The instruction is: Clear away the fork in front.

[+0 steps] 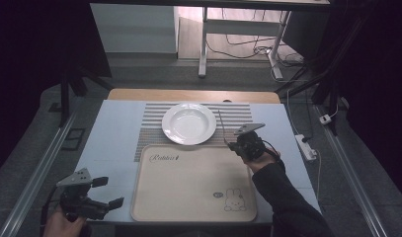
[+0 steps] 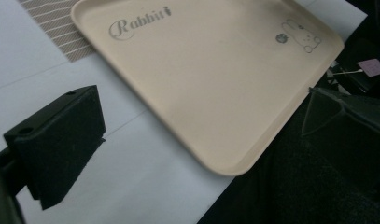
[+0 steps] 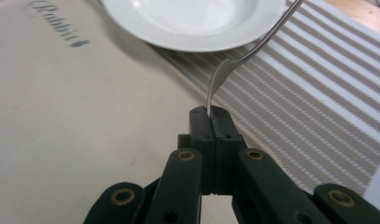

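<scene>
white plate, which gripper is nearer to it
Right. The right gripper, shut on a metal utensil, sits just off the white plate rim; the left gripper is open at the table's near left corner.

A round white ceramic plate rests on a grey-and-white striped placemat at the worktop's far middle. Just nearer lies a beige rectangular plastic tray, printed with a rabbit.

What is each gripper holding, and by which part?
The right gripper pinches a thin silver metal utensil by its flat end; which utensil is unclear. The left gripper holds nothing.
</scene>
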Action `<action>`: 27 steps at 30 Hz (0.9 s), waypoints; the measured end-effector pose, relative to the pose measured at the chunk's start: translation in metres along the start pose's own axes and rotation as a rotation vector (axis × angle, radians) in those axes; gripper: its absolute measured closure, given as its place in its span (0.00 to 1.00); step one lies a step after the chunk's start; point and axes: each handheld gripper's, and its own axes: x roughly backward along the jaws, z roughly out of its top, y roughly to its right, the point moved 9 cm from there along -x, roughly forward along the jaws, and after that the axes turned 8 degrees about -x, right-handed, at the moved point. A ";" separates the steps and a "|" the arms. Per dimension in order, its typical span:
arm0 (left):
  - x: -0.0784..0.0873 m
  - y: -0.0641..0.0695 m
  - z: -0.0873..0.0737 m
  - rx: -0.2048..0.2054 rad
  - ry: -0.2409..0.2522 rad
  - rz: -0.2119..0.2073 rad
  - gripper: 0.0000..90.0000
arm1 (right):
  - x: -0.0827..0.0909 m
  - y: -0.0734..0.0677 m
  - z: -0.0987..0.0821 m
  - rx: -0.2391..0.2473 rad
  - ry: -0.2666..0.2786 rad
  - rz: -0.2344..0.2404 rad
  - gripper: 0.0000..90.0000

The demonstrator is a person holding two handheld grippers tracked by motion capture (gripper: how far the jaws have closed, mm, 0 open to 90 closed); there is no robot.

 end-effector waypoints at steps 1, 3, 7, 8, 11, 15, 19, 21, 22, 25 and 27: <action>-0.002 0.001 0.002 -0.011 0.007 -0.012 0.00 | 0.002 -0.003 -0.002 -0.002 0.002 0.010 1.00; -0.006 0.003 0.005 -0.028 0.012 -0.029 0.00 | 0.007 -0.008 -0.005 -0.007 0.006 0.032 1.00; -0.015 0.006 0.011 -0.072 0.005 -0.062 0.00 | 0.018 -0.018 -0.011 -0.019 0.019 0.069 1.00; -0.015 0.006 0.011 -0.072 0.005 -0.062 0.00 | 0.020 -0.020 -0.013 -0.018 0.020 0.076 1.00; -0.021 0.006 0.014 -0.098 -0.009 -0.072 0.00 | 0.027 -0.029 -0.020 -0.003 0.022 0.104 1.00; -0.032 0.005 0.019 -0.110 -0.022 -0.098 0.00 | 0.036 -0.042 -0.029 0.015 0.017 0.138 1.00; -0.038 0.005 0.027 -0.130 -0.013 -0.114 0.00 | 0.044 -0.057 -0.037 0.033 0.019 0.182 1.00; -0.043 0.006 0.032 -0.149 -0.015 -0.131 0.00 | 0.048 -0.064 -0.041 0.049 0.010 0.200 1.00; -0.046 0.006 0.034 -0.161 -0.024 -0.136 0.00 | 0.049 -0.068 -0.043 0.056 0.011 0.212 1.00; -0.055 0.006 0.040 -0.204 -0.065 -0.140 0.00 | 0.054 -0.080 -0.048 0.072 0.007 0.246 1.00; -0.060 0.007 0.045 -0.230 -0.083 -0.137 0.00 | 0.056 -0.088 -0.050 0.078 0.002 0.267 1.00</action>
